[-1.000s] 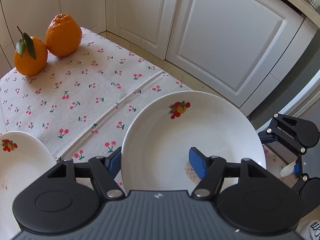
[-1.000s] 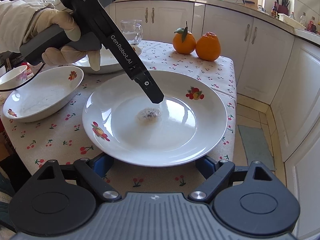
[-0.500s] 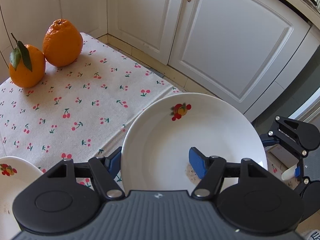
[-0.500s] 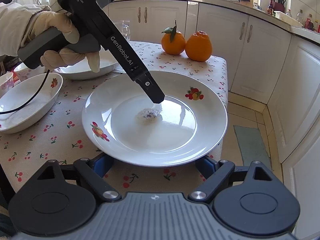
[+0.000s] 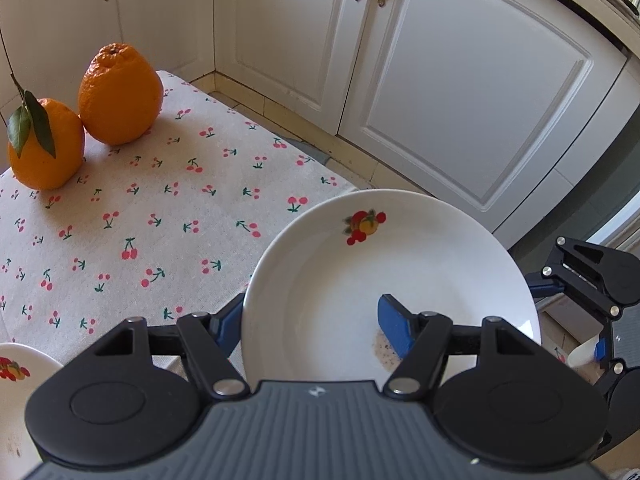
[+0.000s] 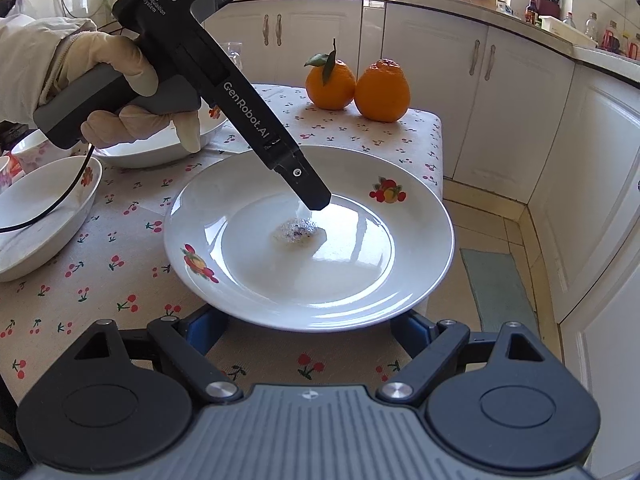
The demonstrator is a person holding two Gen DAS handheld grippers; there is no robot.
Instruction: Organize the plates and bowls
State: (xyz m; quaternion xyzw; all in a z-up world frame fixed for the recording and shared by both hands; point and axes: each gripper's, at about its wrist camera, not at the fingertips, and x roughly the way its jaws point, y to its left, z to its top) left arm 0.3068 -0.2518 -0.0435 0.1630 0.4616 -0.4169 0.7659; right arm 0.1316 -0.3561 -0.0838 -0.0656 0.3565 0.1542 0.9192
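One white plate (image 6: 416, 236) with fruit decals sat over the table's (image 6: 100, 280) near right corner, its right rim reaching past the table edge above the tiled floor; whether it touched the cherry-print tablecloth (image 5: 168, 216) could not be told. A small patch of speckled food residue (image 6: 298, 234) lay in its well. The left gripper (image 5: 312, 324) was clamped on the plate, one blue finger (image 5: 394, 330) pressed on the inside by the residue and the other tucked under the rim. A gloved left hand (image 6: 120, 92) gripped its handle. The right gripper (image 6: 308, 330) had its jaws spread wide, both blue fingers running beneath the plate's near rim, their tips hidden by it. Toward the table's left edge stood an oval bowl (image 6: 40, 216), apart from the plate, with a second bowl (image 6: 160, 148) behind it, partly covered by the hand. Two oranges (image 6: 382, 90) sat touching each other at the far right corner, one with a stem and leaf. White cabinets (image 5: 460, 80) stood beyond the table.
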